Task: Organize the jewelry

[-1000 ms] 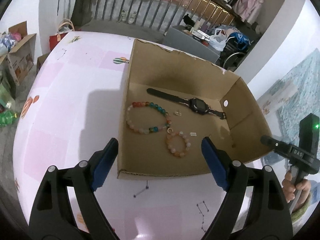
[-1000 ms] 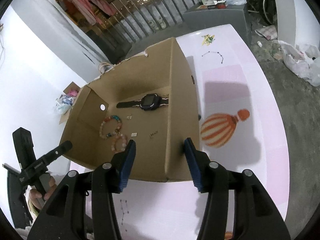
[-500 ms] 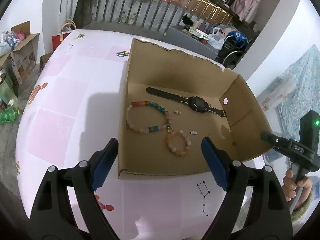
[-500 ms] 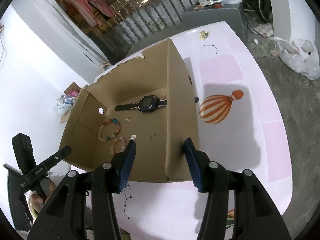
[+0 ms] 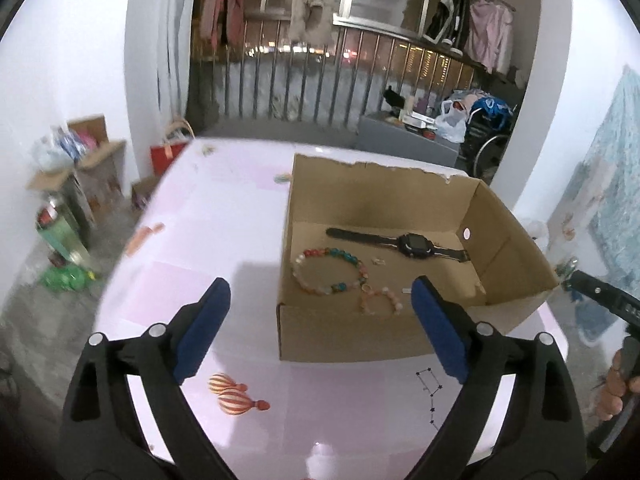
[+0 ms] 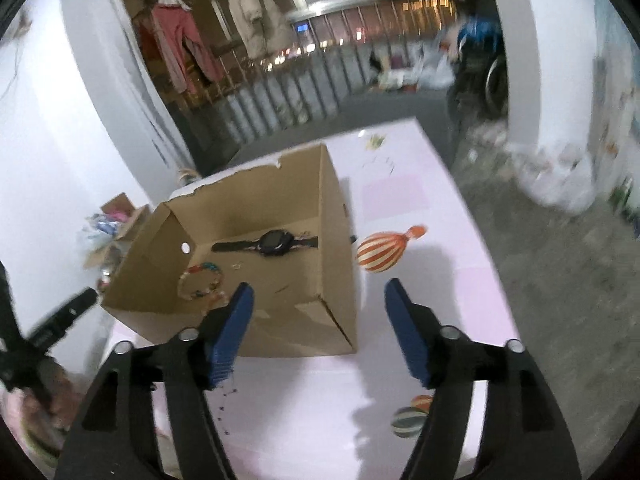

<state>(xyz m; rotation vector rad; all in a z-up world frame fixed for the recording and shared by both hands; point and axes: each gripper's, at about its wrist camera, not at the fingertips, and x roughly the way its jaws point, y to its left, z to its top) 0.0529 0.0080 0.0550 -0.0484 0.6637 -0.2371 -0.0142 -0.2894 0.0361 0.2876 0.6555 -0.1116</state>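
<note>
I've drawn both grippers back from the cardboard box (image 5: 384, 332); it sat between my fingers a second ago and now lies further ahead on the pink tabletop (image 5: 224, 232). Left gripper (image 5: 320, 332) and right gripper (image 6: 318, 334) both have jaws opening, nothing between them. Inside the box lie a glossy multicoloured bead bracelet (image 5: 330, 272), a smaller peach one (image 5: 382, 301) and a black rubbery smartwatch (image 5: 414, 245), so sorting looks finished.
</note>
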